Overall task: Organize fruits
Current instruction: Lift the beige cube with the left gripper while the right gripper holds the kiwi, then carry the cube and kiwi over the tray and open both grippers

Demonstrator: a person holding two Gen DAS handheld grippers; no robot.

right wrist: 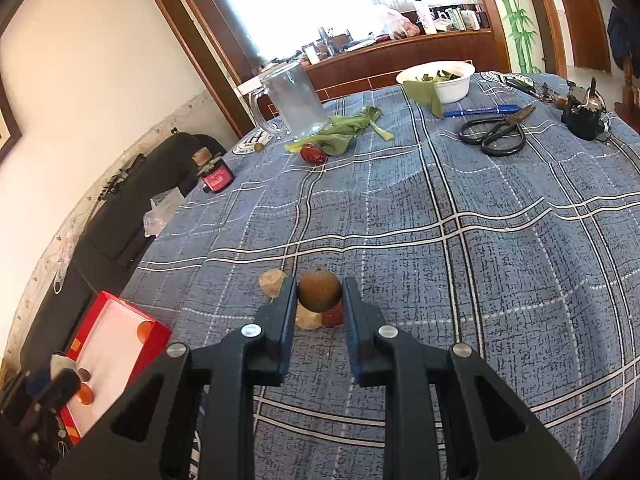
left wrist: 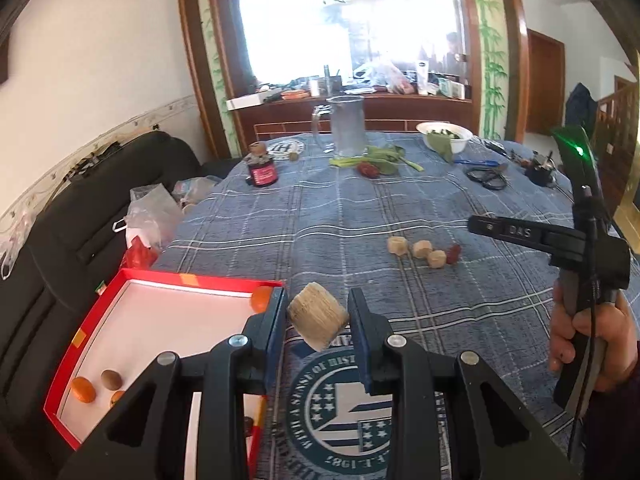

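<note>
Item one: my left gripper (left wrist: pixel 318 320), clenched on a pale, ribbed cylindrical chunk (left wrist: pixel 318 315), held clear of the blue plaid tablecloth (left wrist: pixel 320 220) just to the right of the red box (left wrist: pixel 160 276). Item two: my right gripper (right wrist: pixel 319 294), clamped on a round brown fruit (right wrist: pixel 319 290), above the loose cluster on the cloth, which in the left view reads as three pale chunks (left wrist: pixel 416 249) and one small red fruit (left wrist: pixel 453 254), touching or nearly so. Item three: the box, white-floored, holding two orange fruits (left wrist: pixel 83 389) and a brown one (left wrist: pixel 111 378) near its close end, another orange fruit (left wrist: pixel 261 298) in the far corner. Unrelated stock at the far side: glass jug (left wrist: pixel 346 126), white bowl (left wrist: pixel 444 136), scissors (right wrist: pixel 496 130). Risks, as I judge them: the pale chunk sits tilted between the pads, gripped on its curved side, so it could twist loose before clearing the box wall; releasing too near that wall would bounce it back onto the cloth. The brown fruit is round and held at its widest line; a squeeze off-centre could squirt it out onto the cluster below and scatter it. The box sits at the table edge; a nudge could tip it off.
</note>
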